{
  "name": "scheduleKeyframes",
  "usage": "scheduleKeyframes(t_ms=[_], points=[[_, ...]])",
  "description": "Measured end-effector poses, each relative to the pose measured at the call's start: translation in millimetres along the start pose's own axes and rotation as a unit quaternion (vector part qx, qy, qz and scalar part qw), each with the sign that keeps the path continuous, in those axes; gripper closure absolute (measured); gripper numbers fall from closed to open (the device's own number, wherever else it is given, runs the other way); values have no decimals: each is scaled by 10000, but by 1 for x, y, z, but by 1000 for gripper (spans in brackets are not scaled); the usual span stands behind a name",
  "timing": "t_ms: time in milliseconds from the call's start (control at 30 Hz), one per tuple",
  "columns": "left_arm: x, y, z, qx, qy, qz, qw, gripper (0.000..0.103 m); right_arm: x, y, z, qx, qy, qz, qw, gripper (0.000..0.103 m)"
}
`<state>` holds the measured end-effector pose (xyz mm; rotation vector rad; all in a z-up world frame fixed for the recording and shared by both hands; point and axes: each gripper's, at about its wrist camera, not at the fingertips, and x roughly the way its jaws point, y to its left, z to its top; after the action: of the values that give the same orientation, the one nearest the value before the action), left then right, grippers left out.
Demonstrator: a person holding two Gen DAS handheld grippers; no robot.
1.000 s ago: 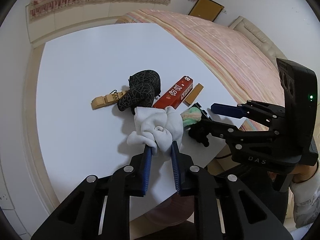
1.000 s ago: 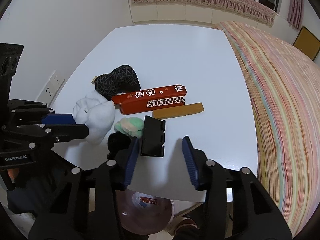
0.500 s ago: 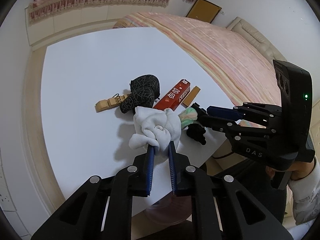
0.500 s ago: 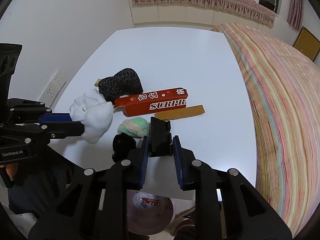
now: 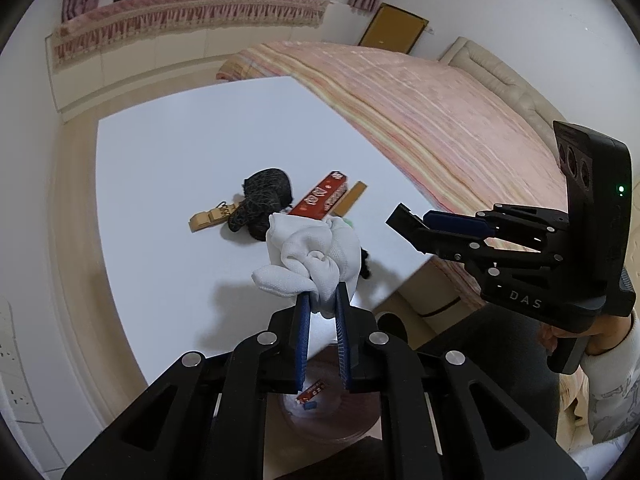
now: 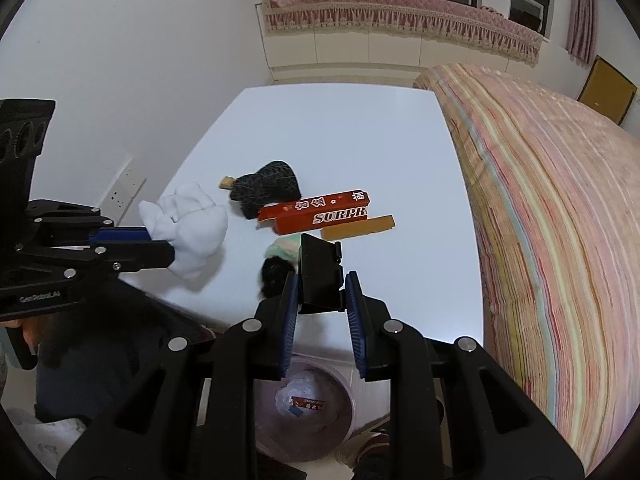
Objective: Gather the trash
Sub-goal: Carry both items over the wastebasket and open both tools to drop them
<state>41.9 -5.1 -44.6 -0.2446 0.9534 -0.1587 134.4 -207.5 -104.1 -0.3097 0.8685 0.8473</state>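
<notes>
Where the white surface (image 6: 340,136) meets its near edge: two black claws with blue pads each hold one piece of trash in the air.
Left claw (image 5: 322,300): clamped tight on a crumpled white cloth (image 5: 316,254), which bulges out beyond its tips, clear of the surface.
Right claw (image 6: 322,284): pressed on both sides of a flat black plastic piece (image 6: 320,274), held upright between its pads.
Still on the surface: a red box (image 6: 316,216) with white lettering, a thin tan strip (image 6: 358,227) just beside it, a black mesh bundle (image 6: 268,190), a wooden clip (image 5: 210,218), a pale green fluffy lump (image 6: 286,249) and a black fuzzy lump (image 6: 274,276).
Bin (image 6: 344,420): a round pinkish bin on the floor below the near edge, with a few scraps inside.
Beside the surface: a bed (image 6: 552,240) under a striped pink cover.
</notes>
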Motion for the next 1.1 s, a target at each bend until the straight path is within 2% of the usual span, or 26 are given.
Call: scheduleKeyframes(t_ms=[567, 867, 1100], points=[[-24, -52, -48, 462, 117, -225, 9986, 91, -62, 26, -61, 56, -68, 54, 9999, 80], [-20, -69, -77, 555, 280, -269, 9977, 91, -71, 32, -96, 187, -3, 105, 9998, 80], [-16, -73, -87, 551, 330, -284, 9975, 91, -71, 33, -111, 262, 67, 159, 9995, 80]])
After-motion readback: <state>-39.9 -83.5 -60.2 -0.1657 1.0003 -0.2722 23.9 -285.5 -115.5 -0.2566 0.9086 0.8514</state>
